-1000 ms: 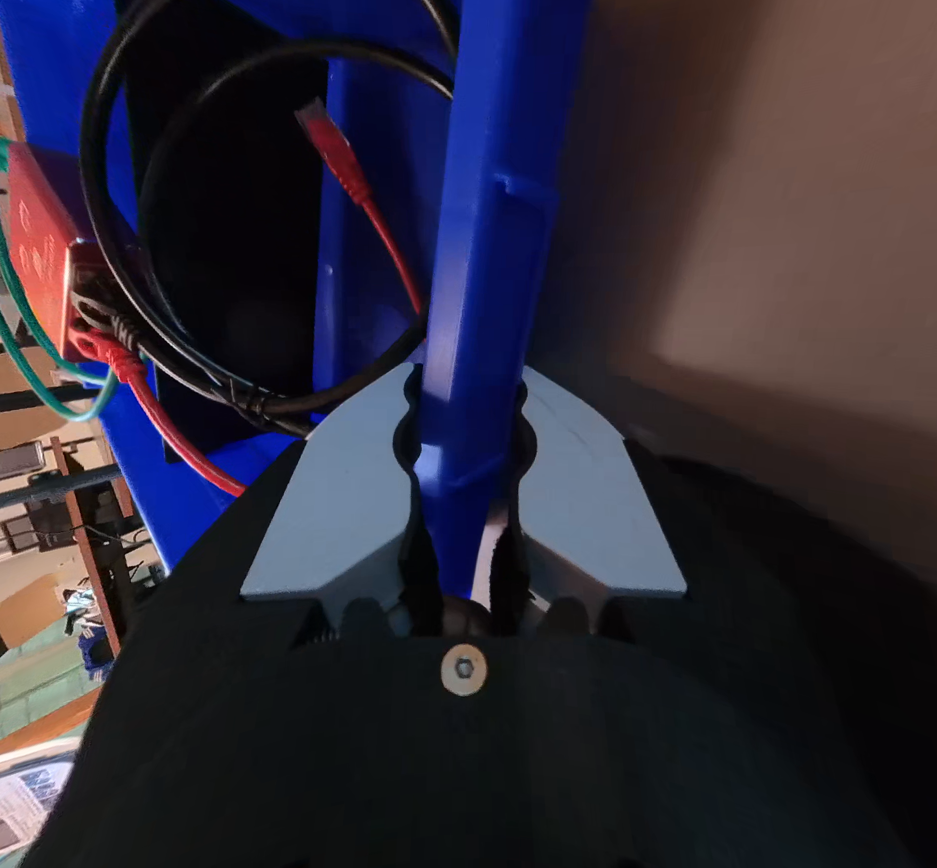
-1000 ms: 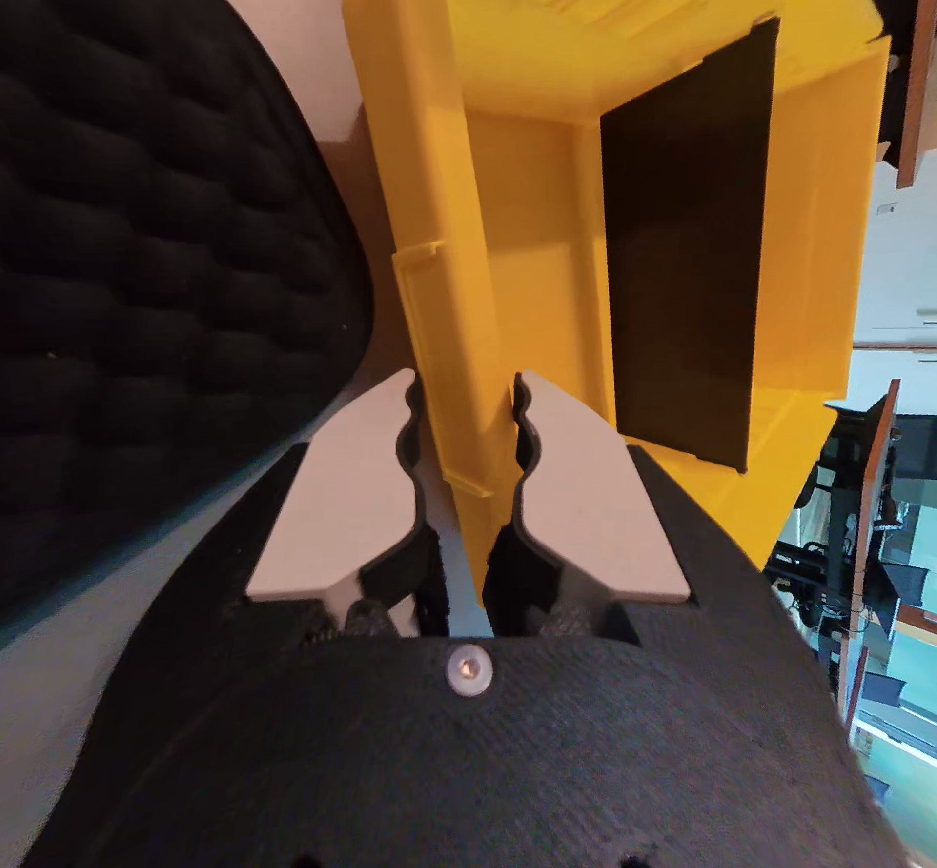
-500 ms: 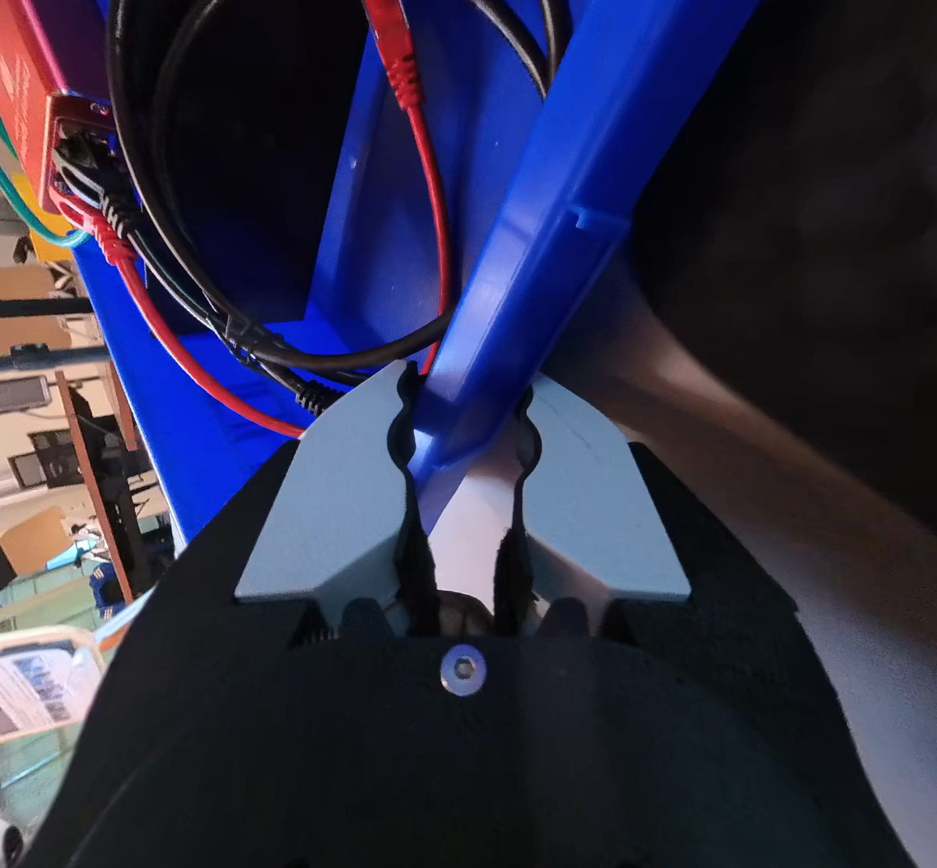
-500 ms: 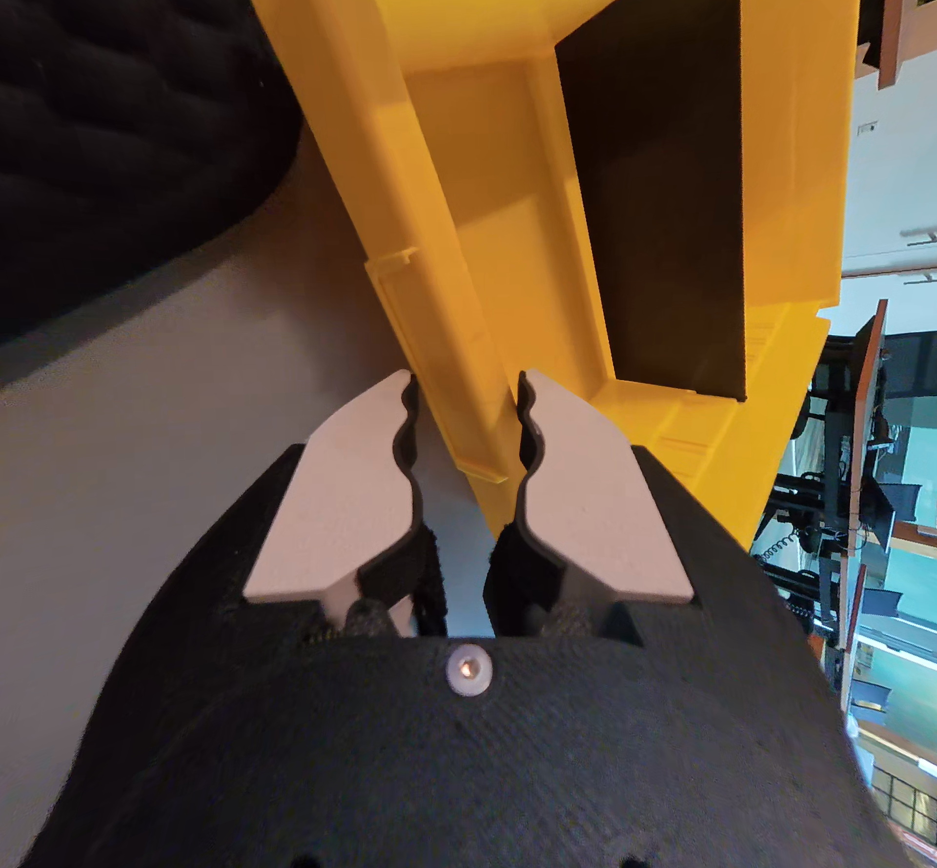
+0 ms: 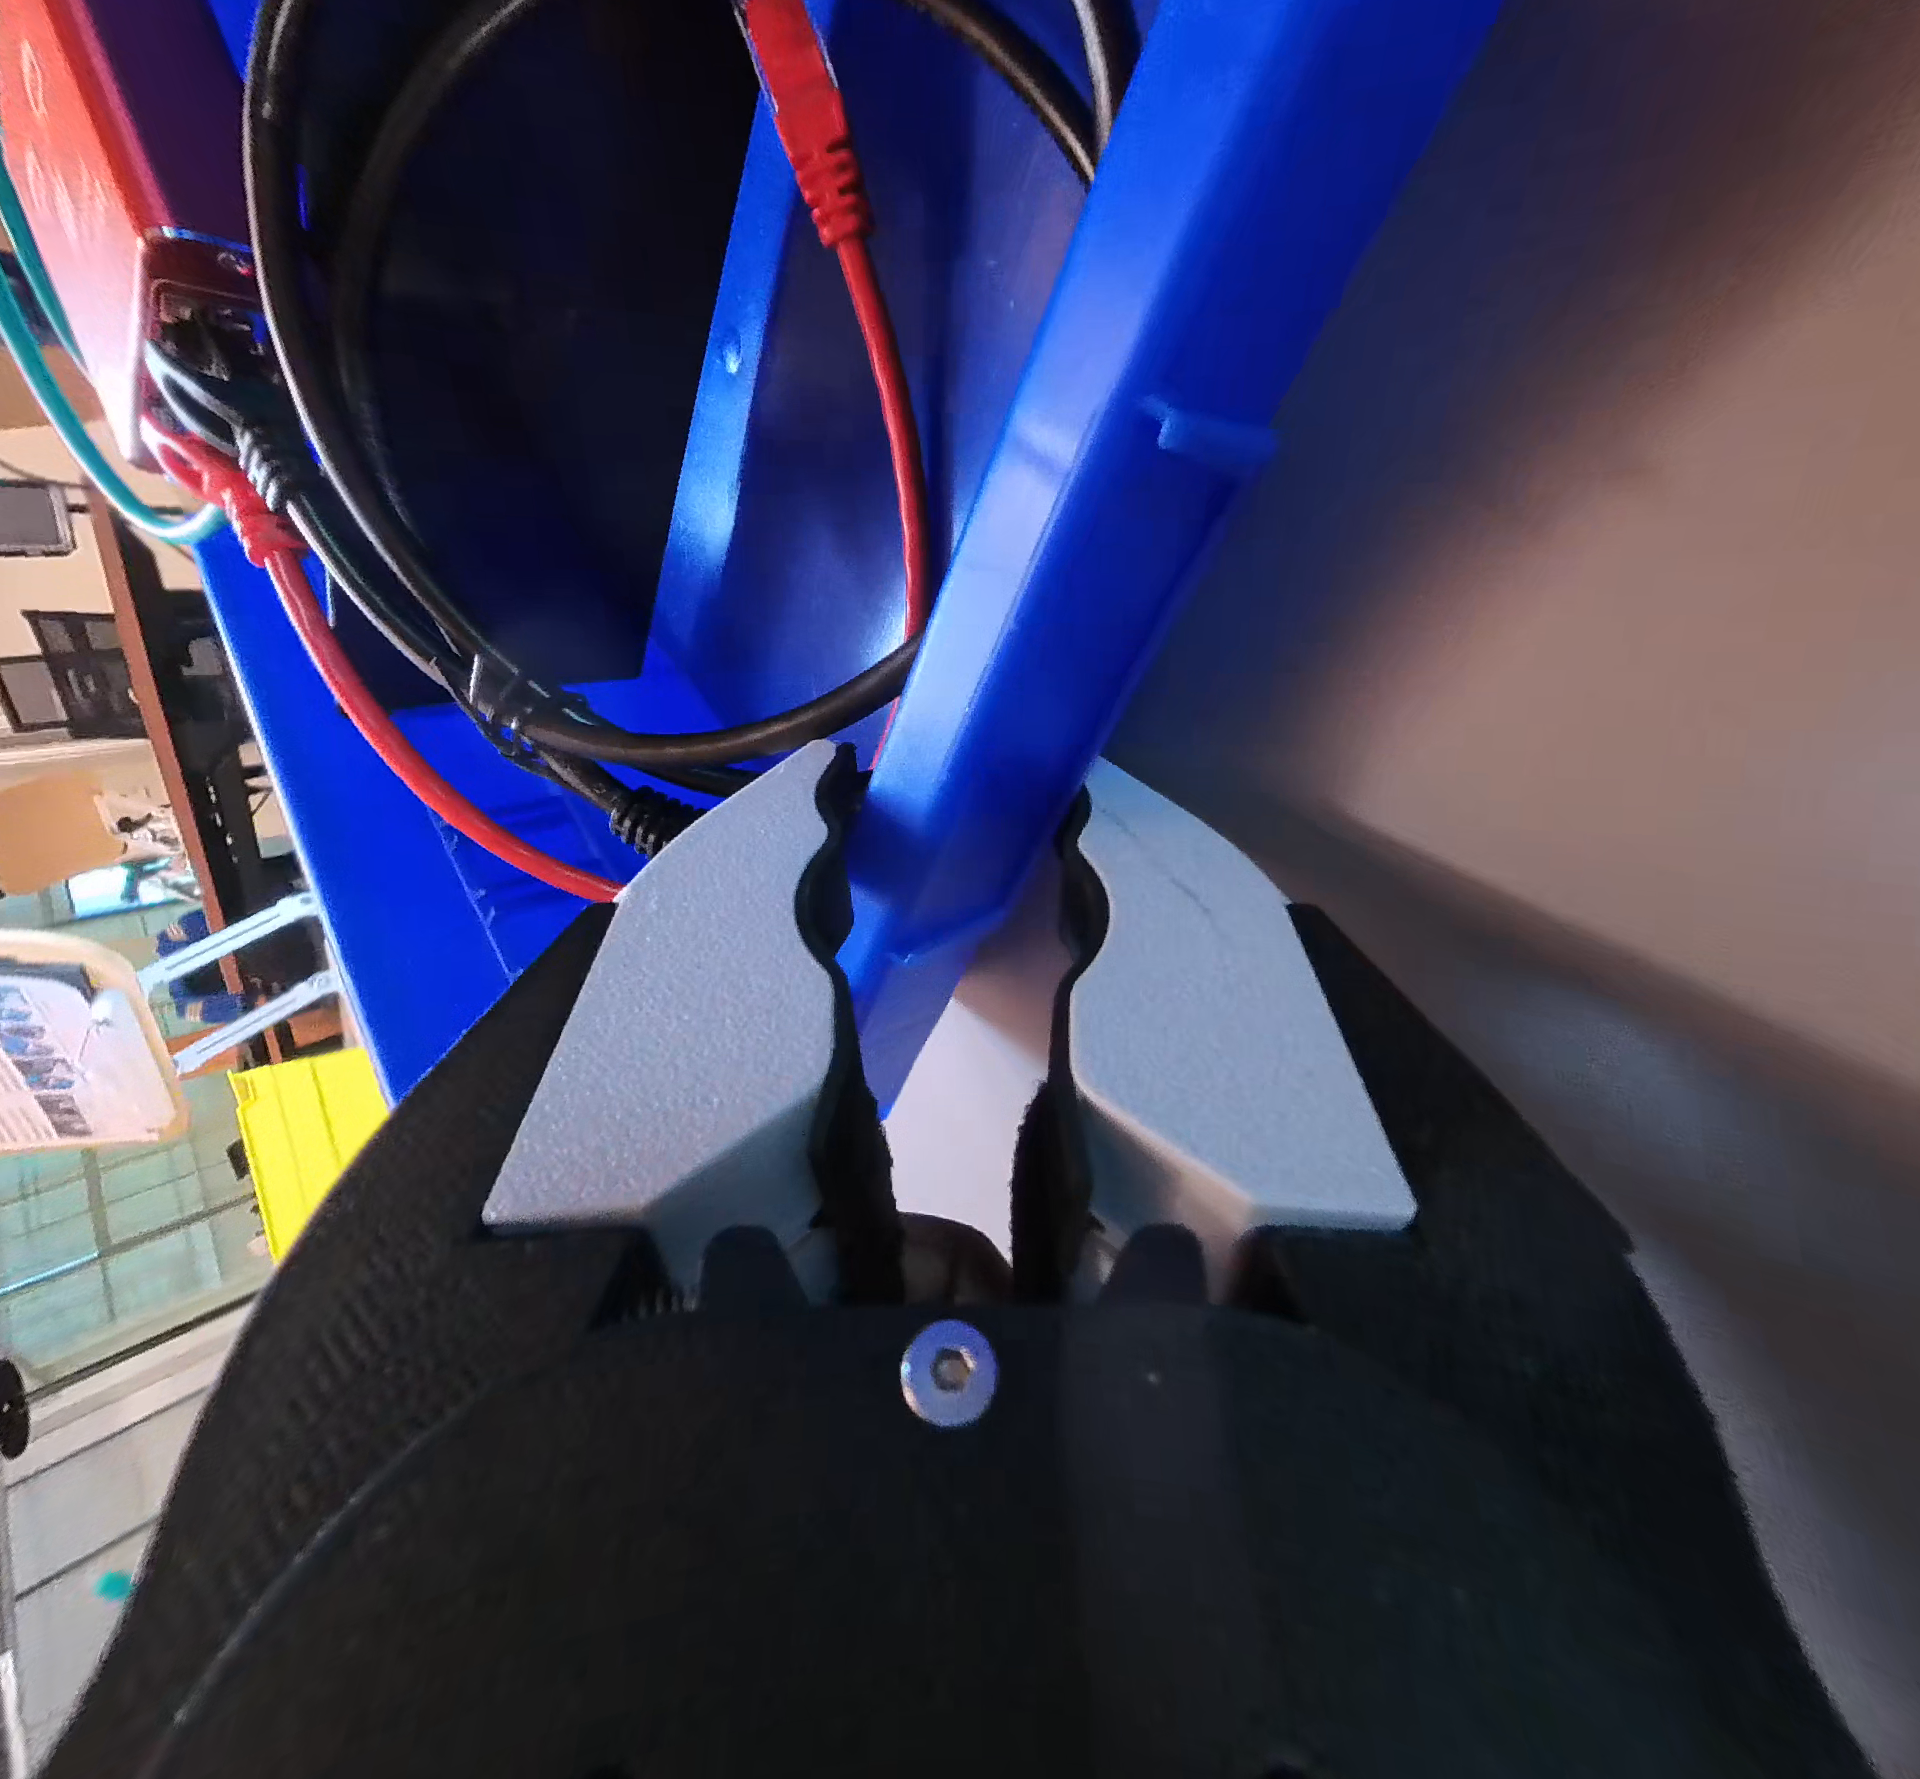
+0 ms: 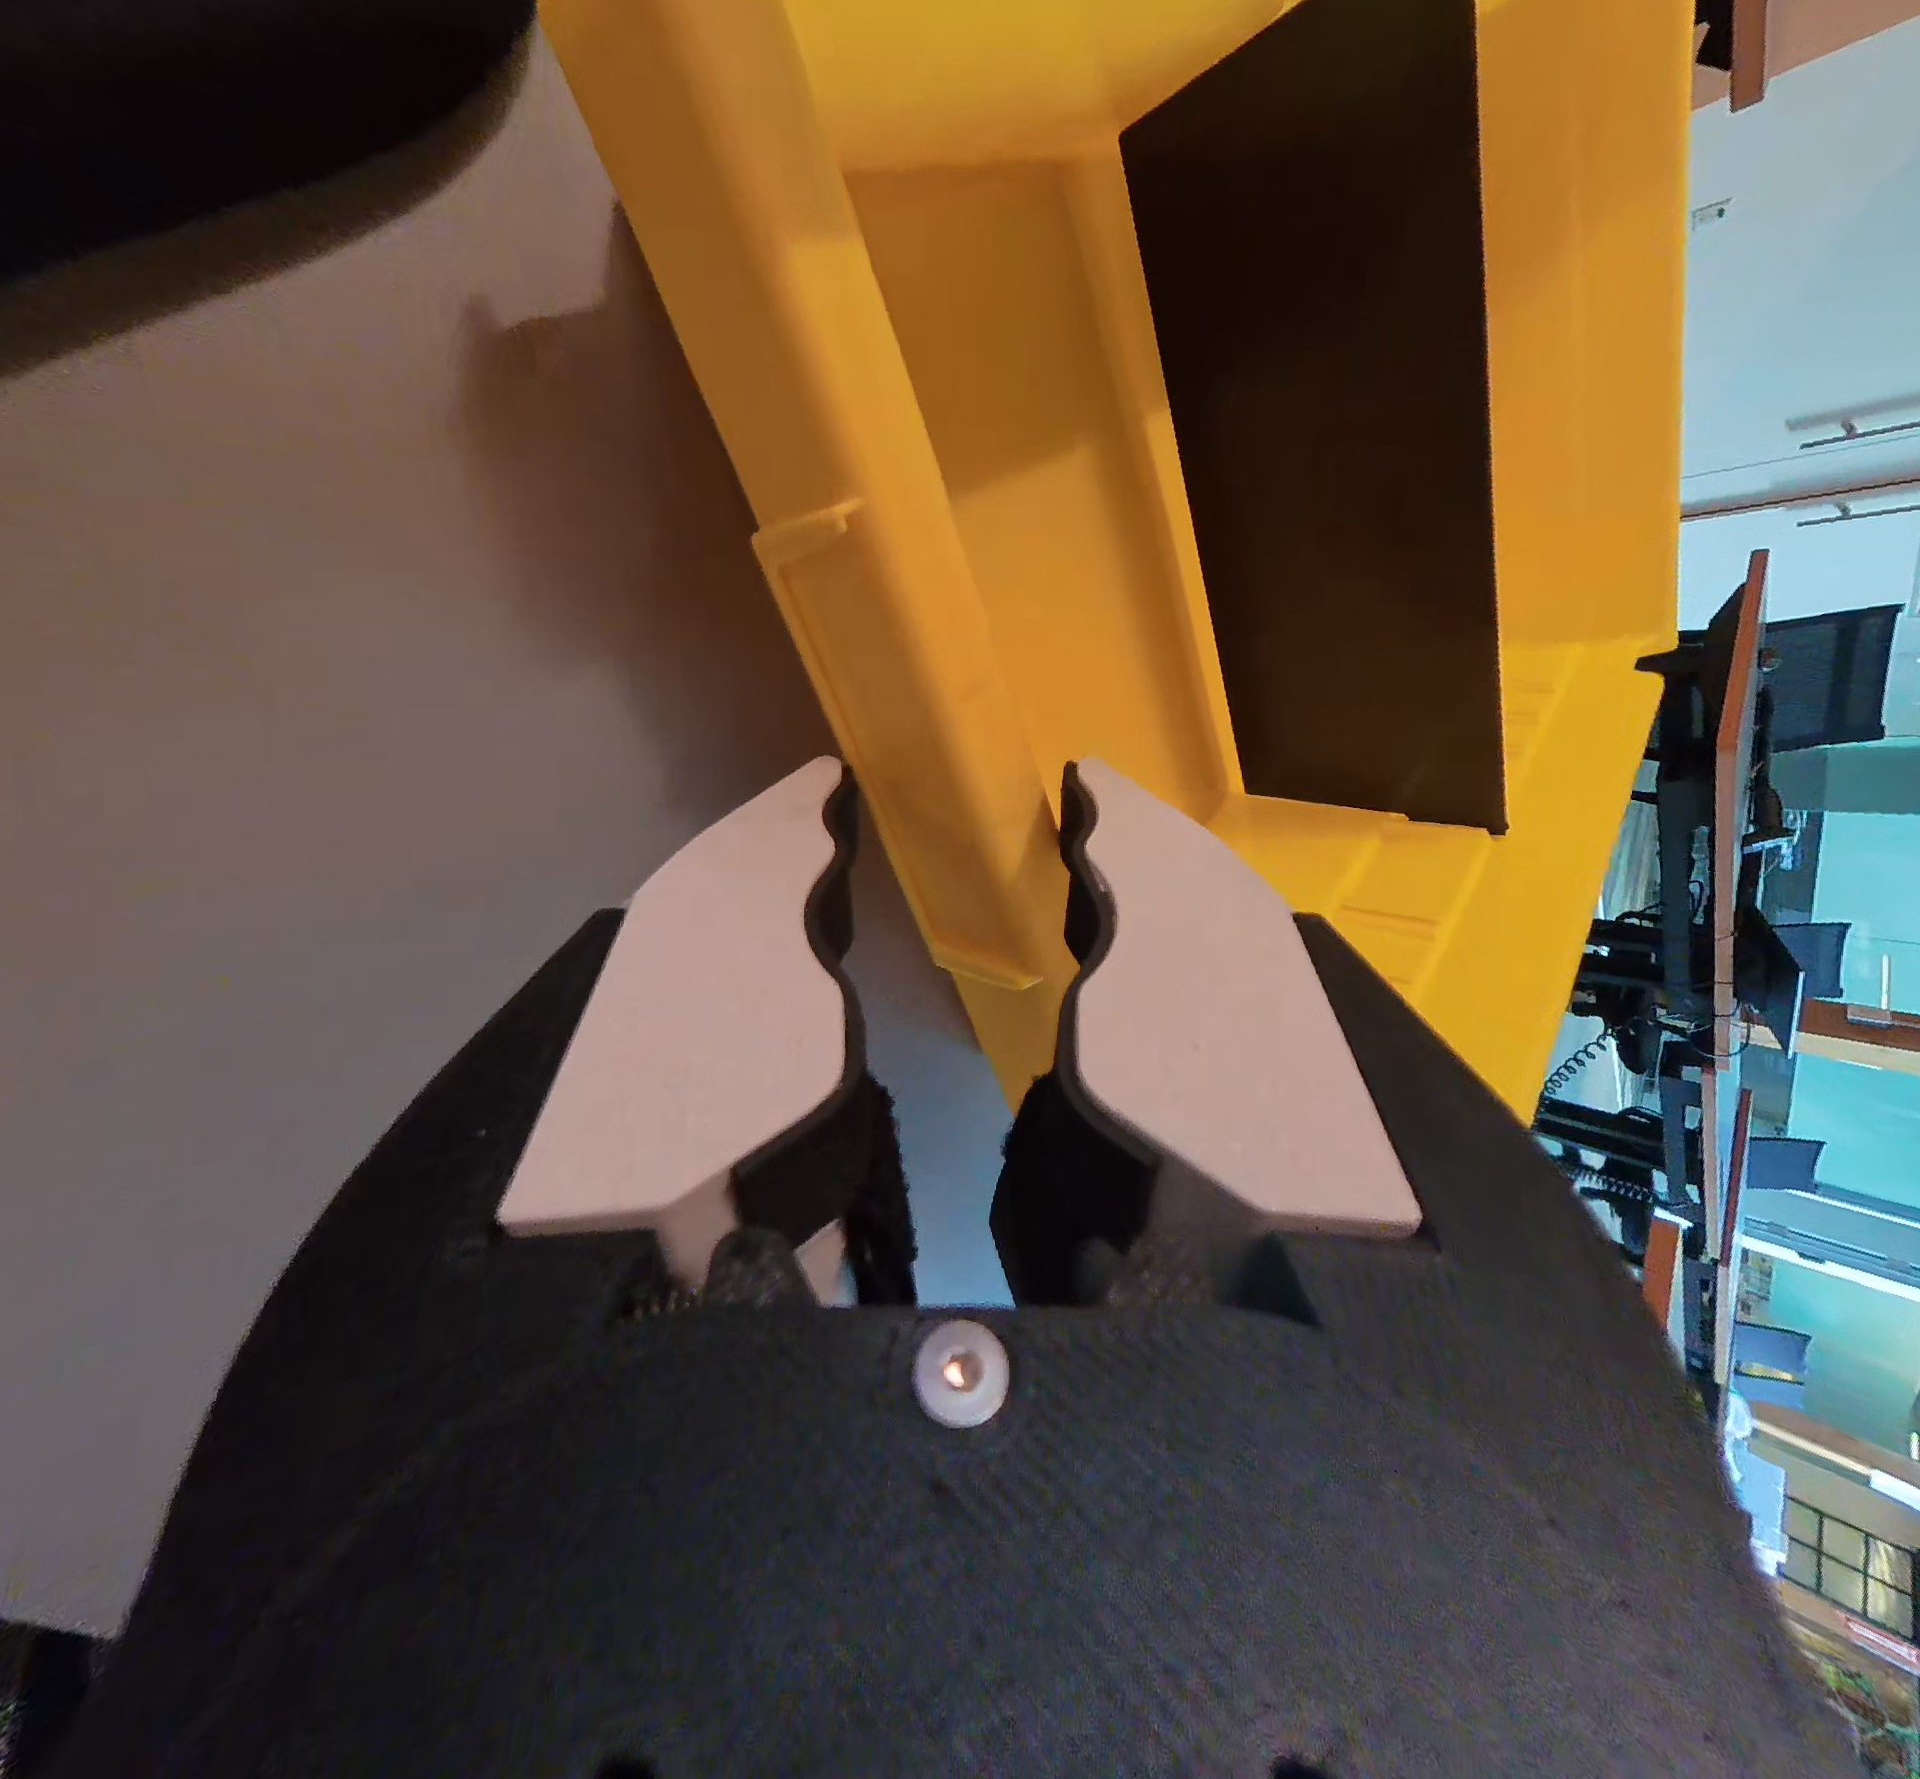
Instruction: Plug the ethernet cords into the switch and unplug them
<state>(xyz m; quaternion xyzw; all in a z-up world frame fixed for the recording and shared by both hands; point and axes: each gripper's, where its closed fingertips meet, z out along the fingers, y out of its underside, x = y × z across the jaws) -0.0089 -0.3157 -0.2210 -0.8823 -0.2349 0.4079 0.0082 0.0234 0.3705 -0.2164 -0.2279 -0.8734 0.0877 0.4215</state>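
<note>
A: Left gripper (image 5: 951,779)?

B: Jaws narrow, clamped on the rim wall of the blue bin (image 5: 1101,503). Both grey fingers (image 5: 707,981) press that wall from either side.

A: Switch?

B: Red switch (image 5: 94,202) sits inside the blue bin, at its far left side, ports facing the bin interior. Black cable (image 5: 312,379) loops in a big coil across the bin opening and runs to the switch's port end. Red ethernet cord (image 5: 894,441) has one end at the switch ports, by the black plugs; whether seated, can't tell. Its other plug (image 5: 795,67) hangs free deeper in the bin, not in any port. A green cord (image 5: 42,379) passes just outside the switch.

A: Right gripper (image 6: 956,784)?

B: Narrow gap, straddling the rim wall of the yellow bin (image 6: 831,358). The right finger meets the wall; a sliver of gap shows at the left finger, so firm grip or not, can't tell. Dark panel (image 6: 1320,420) stands inside the yellow bin, against its right wall. No cords visible in it.

A: Surface?

B: Pale tabletop (image 6: 312,638) left of the yellow bin; black padded object (image 6: 208,15) beyond that.
</note>
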